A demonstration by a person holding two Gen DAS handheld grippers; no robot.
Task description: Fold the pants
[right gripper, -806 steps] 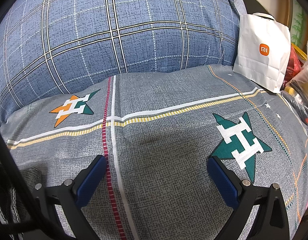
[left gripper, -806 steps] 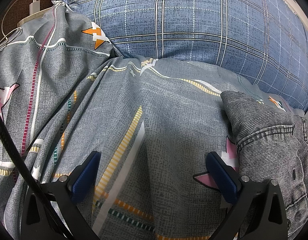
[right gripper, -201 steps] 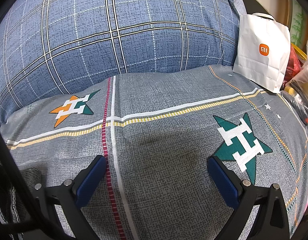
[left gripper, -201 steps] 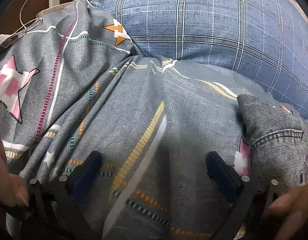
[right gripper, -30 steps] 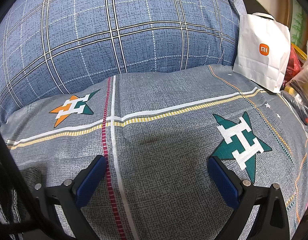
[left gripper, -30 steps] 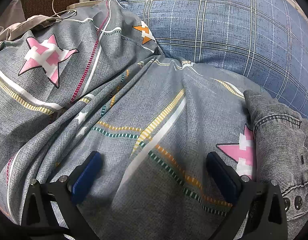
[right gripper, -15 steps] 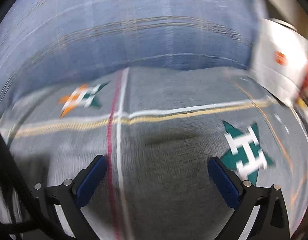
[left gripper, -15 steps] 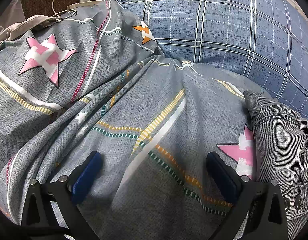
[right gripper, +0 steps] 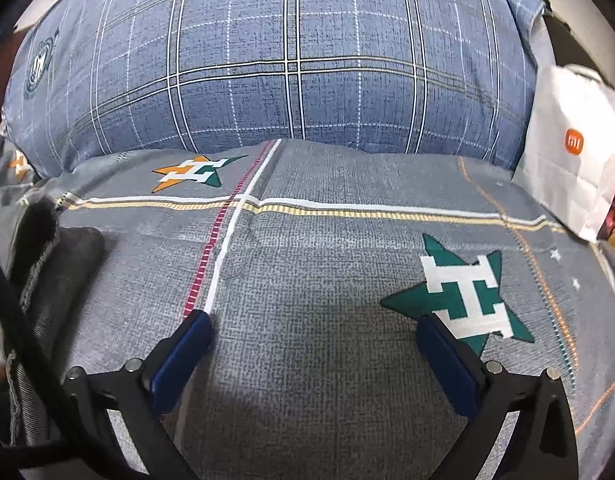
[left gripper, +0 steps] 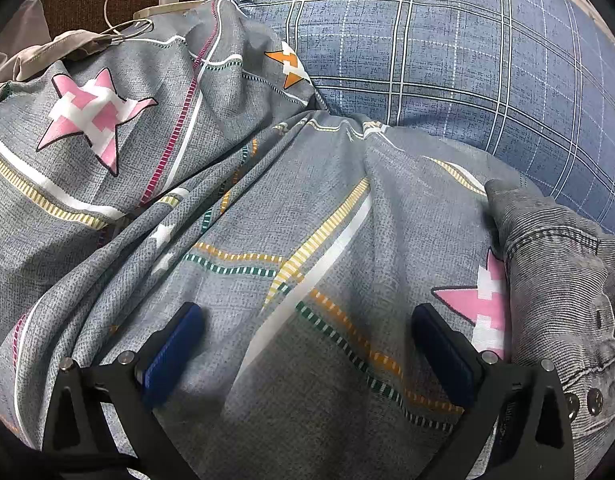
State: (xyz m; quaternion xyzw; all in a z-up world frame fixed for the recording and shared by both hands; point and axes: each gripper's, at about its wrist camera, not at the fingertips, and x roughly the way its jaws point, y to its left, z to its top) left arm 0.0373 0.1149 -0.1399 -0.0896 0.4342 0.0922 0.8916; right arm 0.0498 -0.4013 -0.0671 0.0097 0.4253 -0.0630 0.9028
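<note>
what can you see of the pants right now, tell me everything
The pants are grey denim with lighter stitched seams and metal rivets or snaps near one edge. They lie crumpled and unfolded on the grey star-print bedsheet, at the right edge of the left wrist view and the left edge of the right wrist view. They partly cover a pink star. Neither gripper touches them; only part shows.

I see a grey bedsheet (left gripper: 307, 216) with pink, green and orange stars and striped lines, a blue checked pillow (right gripper: 291, 68), grey denim pants (left gripper: 559, 264), and a white bag (right gripper: 571, 148) with orange logo.
</note>
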